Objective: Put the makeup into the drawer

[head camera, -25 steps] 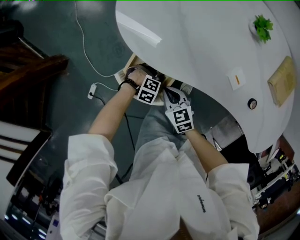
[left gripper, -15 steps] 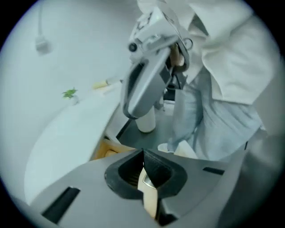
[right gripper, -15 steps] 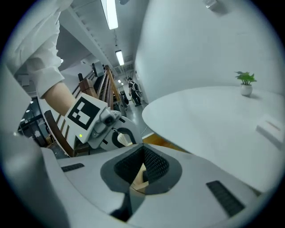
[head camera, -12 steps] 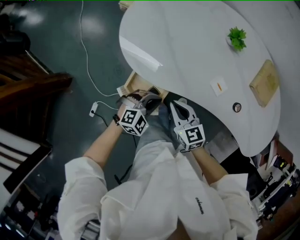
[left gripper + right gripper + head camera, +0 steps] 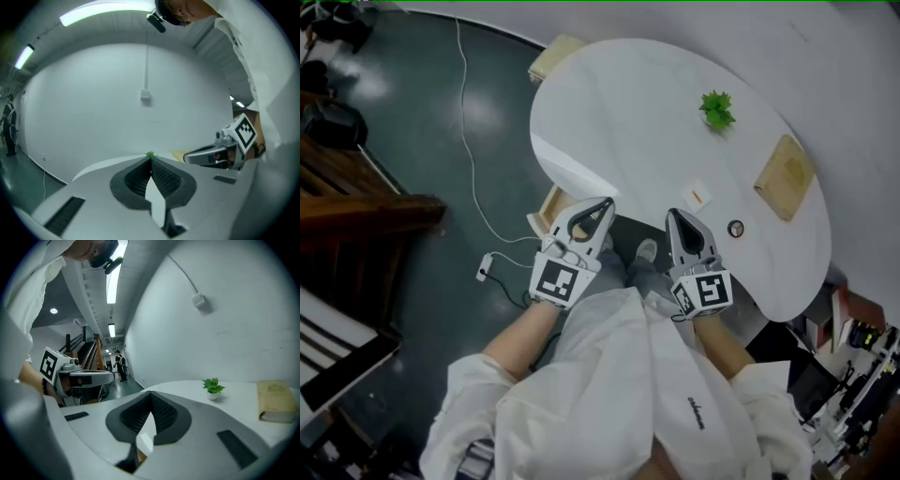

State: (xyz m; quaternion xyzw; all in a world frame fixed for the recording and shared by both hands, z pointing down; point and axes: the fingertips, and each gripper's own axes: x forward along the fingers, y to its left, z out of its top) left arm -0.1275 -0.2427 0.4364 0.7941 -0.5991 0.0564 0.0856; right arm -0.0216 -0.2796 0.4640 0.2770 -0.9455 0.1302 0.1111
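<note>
My left gripper (image 5: 603, 202) is shut with nothing in it and hangs over the near edge of the white oval table (image 5: 628, 112). My right gripper (image 5: 676, 217) is beside it, also shut and empty. Both point roughly level across the table. Part of a wooden drawer (image 5: 550, 206) sticks out from under the table's left edge, below the left gripper; its contents are hidden. A small round dark item (image 5: 735, 228) and a small white card with an orange mark (image 5: 698, 195) lie on the table ahead of the right gripper. In the left gripper view the pads (image 5: 161, 174) meet at the tips.
A small green plant (image 5: 717, 110) stands mid-table and a tan box (image 5: 784, 175) lies to the right. A white cable (image 5: 467, 141) runs over the dark floor at left, near dark wooden stairs (image 5: 356, 197). A white wall rises behind the table.
Both grippers have risen from the drawer under the table's edge to above the tabletop. The left gripper has rolled over. The head view now takes in the whole table.
</note>
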